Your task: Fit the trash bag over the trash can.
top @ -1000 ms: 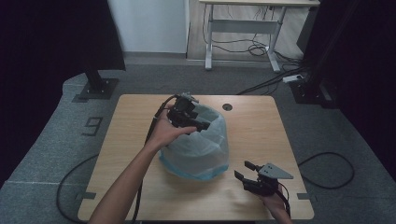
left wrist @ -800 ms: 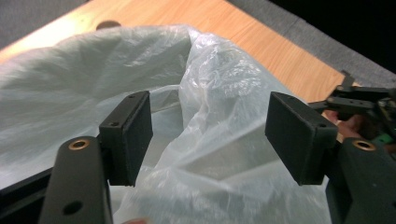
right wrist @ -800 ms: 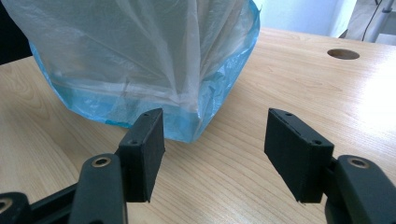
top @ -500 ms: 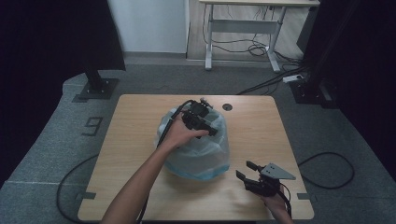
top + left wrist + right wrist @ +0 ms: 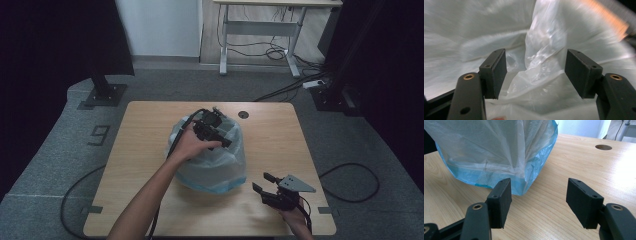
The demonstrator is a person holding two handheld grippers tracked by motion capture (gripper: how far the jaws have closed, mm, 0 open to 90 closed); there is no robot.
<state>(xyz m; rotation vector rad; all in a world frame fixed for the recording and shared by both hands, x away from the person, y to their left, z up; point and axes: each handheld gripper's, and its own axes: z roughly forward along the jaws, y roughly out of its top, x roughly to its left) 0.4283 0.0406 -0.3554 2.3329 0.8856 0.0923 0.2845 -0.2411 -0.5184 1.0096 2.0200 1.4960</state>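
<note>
A clear plastic bag (image 5: 210, 162) with a blue bottom edge stands in the middle of the wooden table (image 5: 150, 125). My left gripper (image 5: 225, 141) hovers over the bag's top, held by a hand reaching in from the near side. In the left gripper view it (image 5: 535, 72) is open, and a crumpled fold of the plastic (image 5: 541, 55) rises between the pads without touching them. My right gripper (image 5: 261, 181) rests low near the table's front right, open and empty. In the right gripper view it (image 5: 539, 202) points at the bag (image 5: 494, 152), a short way off its blue corner.
A round cable hole (image 5: 243, 114) lies in the table behind the bag, and shows as a hole (image 5: 603, 147) in the right gripper view. Black cables trail off the table's near edge. A white desk (image 5: 260, 20) stands on the grey floor beyond.
My left hand has moved right and slightly down across the top of the bag. The right gripper has stayed where it was.
</note>
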